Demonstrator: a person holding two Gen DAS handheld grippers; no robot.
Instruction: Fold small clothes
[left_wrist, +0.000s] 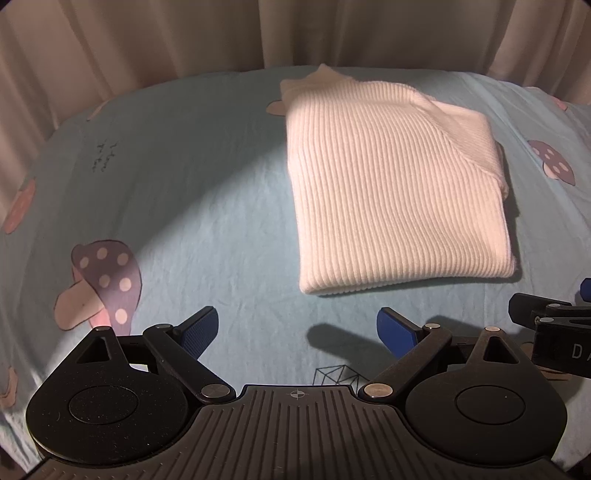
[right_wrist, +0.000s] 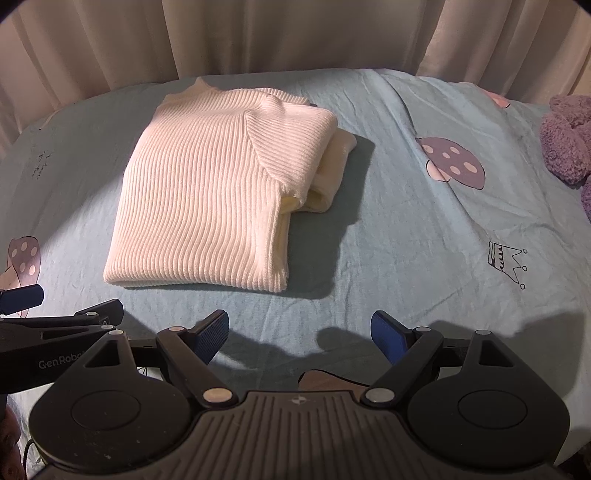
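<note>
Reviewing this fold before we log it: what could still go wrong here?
1. A cuff sticks out at the white ribbed sweater's right edge; lifting may spill it.
2. Both the left gripper and right gripper hang open, off the cloth.
3. The blue sheet is wrinkled; tugging could drag it.

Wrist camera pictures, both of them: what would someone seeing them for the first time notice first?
First, the white ribbed sweater, folded into a neat rectangle in the middle of the light blue bedsheet, with a sleeve bundle poking out at its right edge. Next, the purple spotted mushroom prints scattered over the sheet. In front, the left gripper and right gripper are both open and empty, short of the sweater.
</note>
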